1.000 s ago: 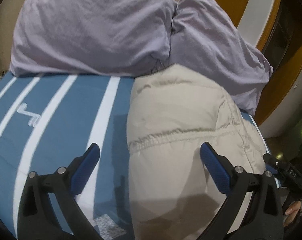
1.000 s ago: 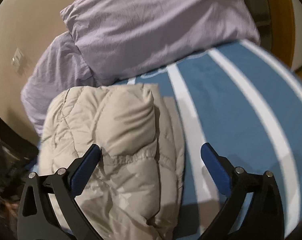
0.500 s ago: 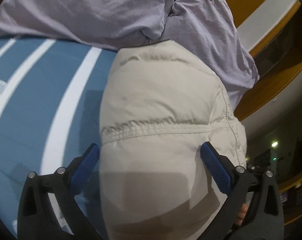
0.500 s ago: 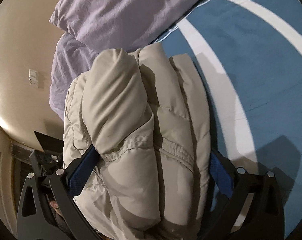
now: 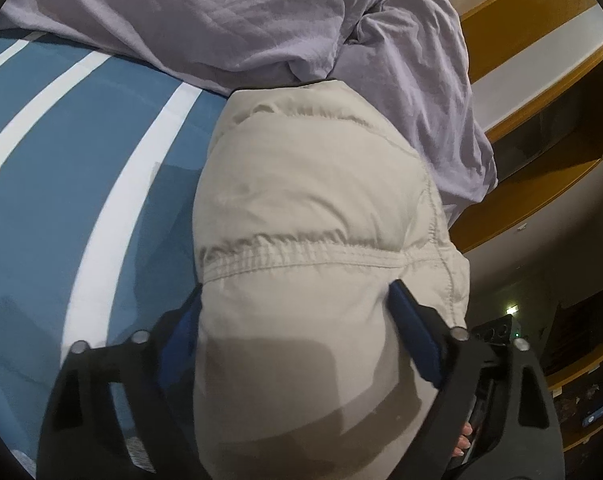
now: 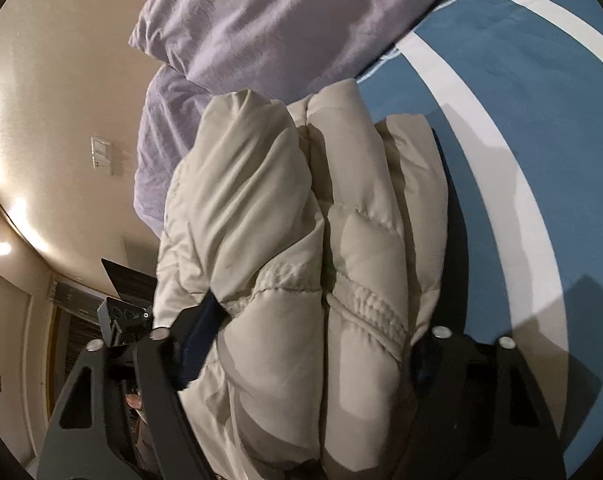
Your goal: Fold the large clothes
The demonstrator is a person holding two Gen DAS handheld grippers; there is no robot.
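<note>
A folded beige puffer jacket (image 5: 313, 184) lies as a thick bundle on the blue bed cover with white stripes (image 5: 61, 160), one end against the pillows. My left gripper (image 5: 297, 312) straddles its near end; the jaws are closing and the blue pads dig into both sides of the padding. From the other side, my right gripper (image 6: 313, 328) closes across the stacked layers of the jacket (image 6: 261, 184). Its left pad presses into the fabric and its right pad is buried under it.
Two lilac pillows (image 5: 221, 12) are piled at the head of the bed, touching the jacket. Wooden shelving (image 5: 541, 120) stands beyond the bed's edge. A cream wall with a switch plate (image 6: 100, 158) shows in the right wrist view. Striped cover (image 6: 521, 80) lies beside the bundle.
Both grippers came down and forward onto the jacket. Their jaws, wide open before, have narrowed until the pads squeeze the bundle.
</note>
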